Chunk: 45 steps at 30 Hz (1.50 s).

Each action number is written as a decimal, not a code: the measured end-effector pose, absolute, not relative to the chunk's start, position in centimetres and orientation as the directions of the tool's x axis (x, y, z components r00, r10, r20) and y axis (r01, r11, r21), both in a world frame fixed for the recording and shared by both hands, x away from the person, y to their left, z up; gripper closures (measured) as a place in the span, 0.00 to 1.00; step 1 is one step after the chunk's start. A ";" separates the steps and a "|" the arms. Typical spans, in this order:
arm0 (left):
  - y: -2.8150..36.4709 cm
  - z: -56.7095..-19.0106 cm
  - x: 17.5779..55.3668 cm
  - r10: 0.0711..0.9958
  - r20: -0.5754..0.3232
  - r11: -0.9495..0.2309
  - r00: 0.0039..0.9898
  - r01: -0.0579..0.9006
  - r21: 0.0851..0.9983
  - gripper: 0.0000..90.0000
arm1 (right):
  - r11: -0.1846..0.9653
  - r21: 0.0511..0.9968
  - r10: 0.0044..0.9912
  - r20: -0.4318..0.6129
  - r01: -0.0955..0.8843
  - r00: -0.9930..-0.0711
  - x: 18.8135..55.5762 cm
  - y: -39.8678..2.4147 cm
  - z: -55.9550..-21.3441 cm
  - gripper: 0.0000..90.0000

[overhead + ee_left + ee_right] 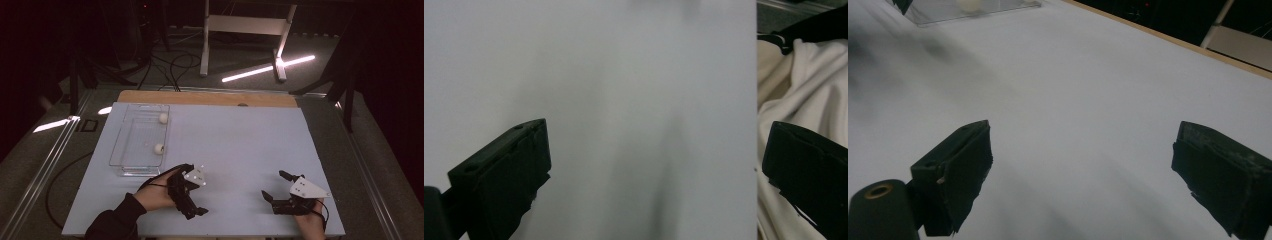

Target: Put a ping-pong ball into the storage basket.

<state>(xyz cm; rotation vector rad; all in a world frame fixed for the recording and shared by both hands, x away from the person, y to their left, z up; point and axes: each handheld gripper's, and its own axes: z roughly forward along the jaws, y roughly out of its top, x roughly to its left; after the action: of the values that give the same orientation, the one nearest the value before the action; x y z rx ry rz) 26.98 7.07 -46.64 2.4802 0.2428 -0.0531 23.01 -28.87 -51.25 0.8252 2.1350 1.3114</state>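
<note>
My left gripper (196,190) rests near the table's front edge, left of centre, held by a hand in a dark sleeve. Its jaws stand wide apart with nothing between them (654,165), above bare white table. My right gripper (274,184) sits at the front right, open and empty (1080,170), and points left across the table. A clear plastic tray (120,150) lies at the left of the table. Two white balls lie in it, one at its far right corner (163,118) and one by its right wall (159,148). The tray (938,12) and a ball (968,5) appear far off in the right gripper view.
The white table sheet (240,145) ends at a wooden strip (210,97) along the far edge. White cloth (804,85) hangs past the table's near edge in the left gripper view. Beyond the table is a dark floor with cables (172,65) and a white frame (245,25).
</note>
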 end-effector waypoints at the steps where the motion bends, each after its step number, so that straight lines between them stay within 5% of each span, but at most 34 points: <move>1: 7.1 -46.6 27.0 0.161 -0.097 -0.780 0.982 0.187 0.598 0.01 | 0.352 0.906 0.715 -0.099 0.235 -0.692 23.0 -28.9 -51.2 0.10; 45: 14.7 -50.5 24.2 0.250 -0.168 -0.668 0.954 0.295 0.683 0.00 | 0.362 0.902 0.713 -0.103 0.237 -0.694 23.0 -28.7 -51.3 0.10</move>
<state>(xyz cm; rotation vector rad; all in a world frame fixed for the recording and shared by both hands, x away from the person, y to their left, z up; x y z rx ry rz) 24.19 14.69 -50.53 2.3323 0.3814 -0.0771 22.99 -28.75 -51.29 0.8221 2.1431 1.3011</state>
